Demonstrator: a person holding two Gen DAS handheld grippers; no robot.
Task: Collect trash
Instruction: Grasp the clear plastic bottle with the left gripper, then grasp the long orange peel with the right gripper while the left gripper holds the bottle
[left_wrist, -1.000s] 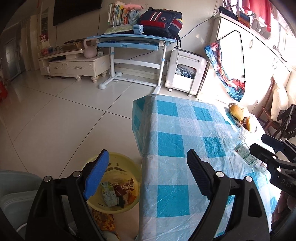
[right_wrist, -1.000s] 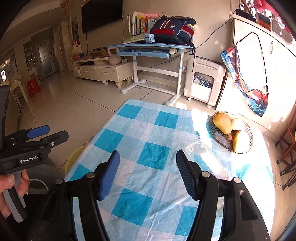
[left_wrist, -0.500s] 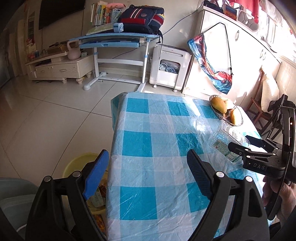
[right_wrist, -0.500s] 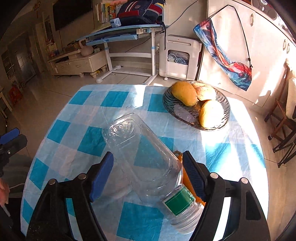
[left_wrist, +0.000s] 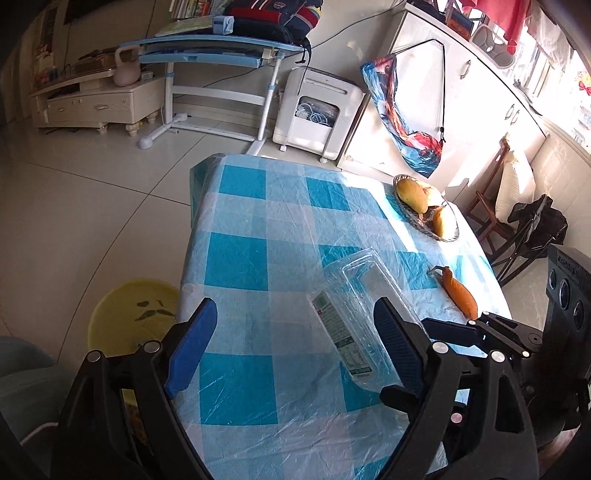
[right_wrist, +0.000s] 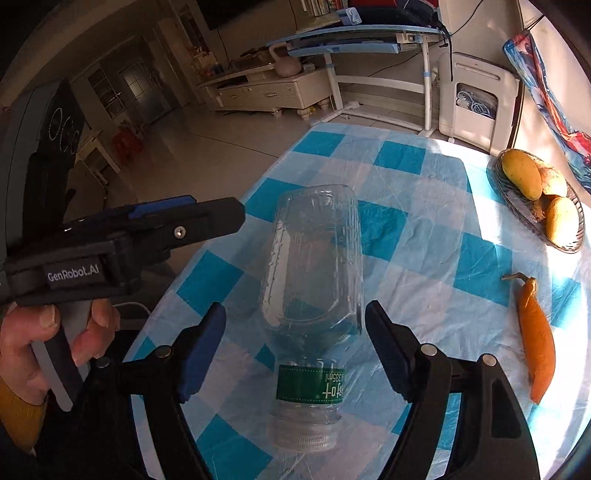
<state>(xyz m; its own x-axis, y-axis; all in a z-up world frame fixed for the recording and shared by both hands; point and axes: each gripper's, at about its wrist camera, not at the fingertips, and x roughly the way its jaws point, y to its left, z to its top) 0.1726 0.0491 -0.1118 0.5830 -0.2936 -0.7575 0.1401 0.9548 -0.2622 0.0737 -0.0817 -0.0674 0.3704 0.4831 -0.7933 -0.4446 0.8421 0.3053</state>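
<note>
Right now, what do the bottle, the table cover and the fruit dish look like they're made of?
Bottle: clear thin plastic, glossy; the checks show through it.
Table cover: checked cloth under a transparent plastic film, judging by wrinkles and glare.
Fruit dish: probably glass; translucent, ribbed rim.

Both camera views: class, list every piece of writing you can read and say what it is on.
"GenRobot.AI": on the left claw, seen in the right view.
"335ml", upside down: on the green band of the bottle.
White label on the bottle, left view: too small.
Side of the right claw: too dark.
</note>
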